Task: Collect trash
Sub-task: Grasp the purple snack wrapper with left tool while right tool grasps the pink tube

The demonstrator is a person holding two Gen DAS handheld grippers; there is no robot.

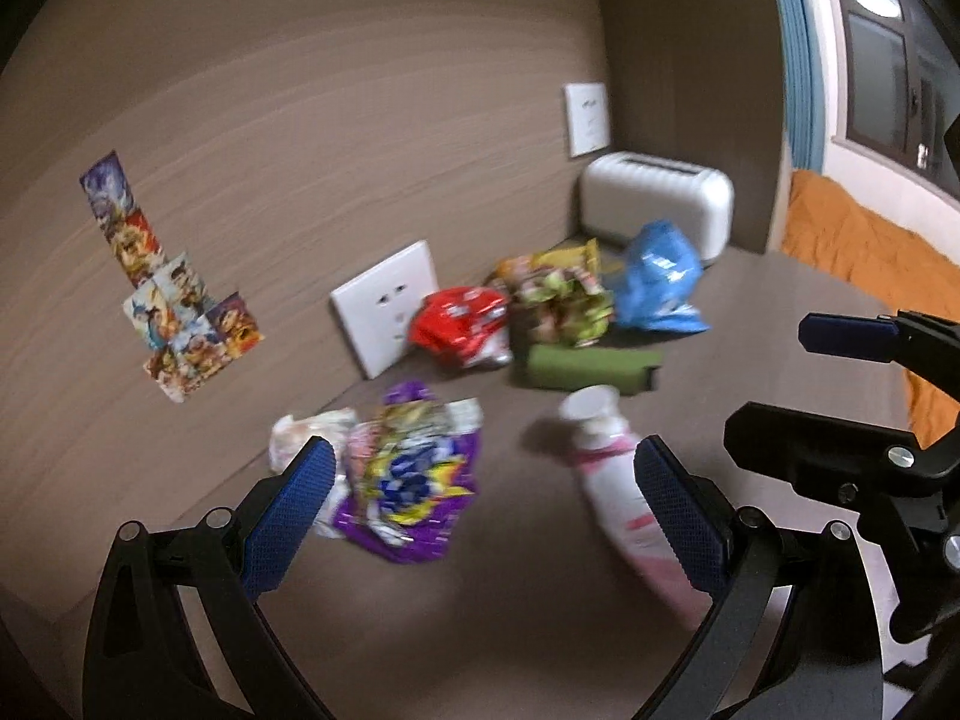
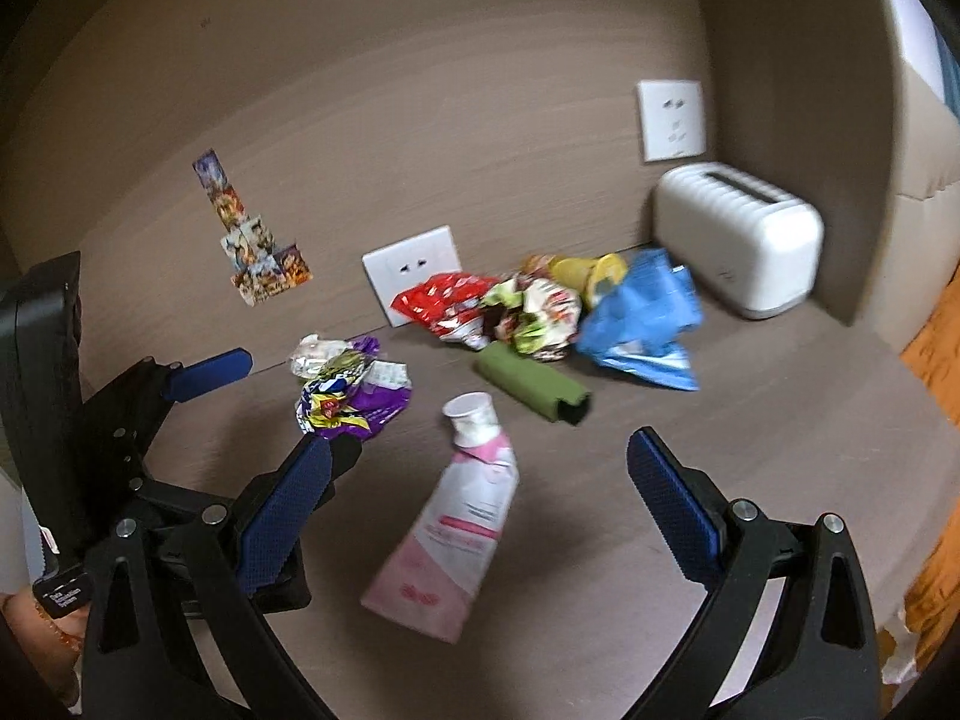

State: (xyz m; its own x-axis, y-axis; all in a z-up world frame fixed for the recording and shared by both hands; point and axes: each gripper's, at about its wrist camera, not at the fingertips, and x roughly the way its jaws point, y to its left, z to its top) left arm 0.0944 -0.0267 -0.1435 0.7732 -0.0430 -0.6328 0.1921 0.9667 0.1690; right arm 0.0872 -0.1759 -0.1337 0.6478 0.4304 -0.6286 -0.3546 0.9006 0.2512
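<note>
Purple wrapper (image 1: 408, 474) may slide from open, empty left gripper (image 1: 480, 507); open right gripper (image 2: 480, 501) straddles slippery pink tube (image 2: 456, 528).

white toaster (image 2: 741, 240) in corner, 2 wall sockets (image 2: 414, 273) (image 2: 671, 119), stickers (image 2: 258, 240) on wall, orange blanket (image 1: 864, 246)

The left gripper (image 1: 477, 474) hovers over the tabletop (image 1: 468, 618) with its jaws spread wide and nothing between them. The right gripper (image 2: 477, 468) also hangs above the tabletop, jaws wide apart and empty. Both grippers are side by side, close together, and both are tilted down toward the tabletop.
</note>
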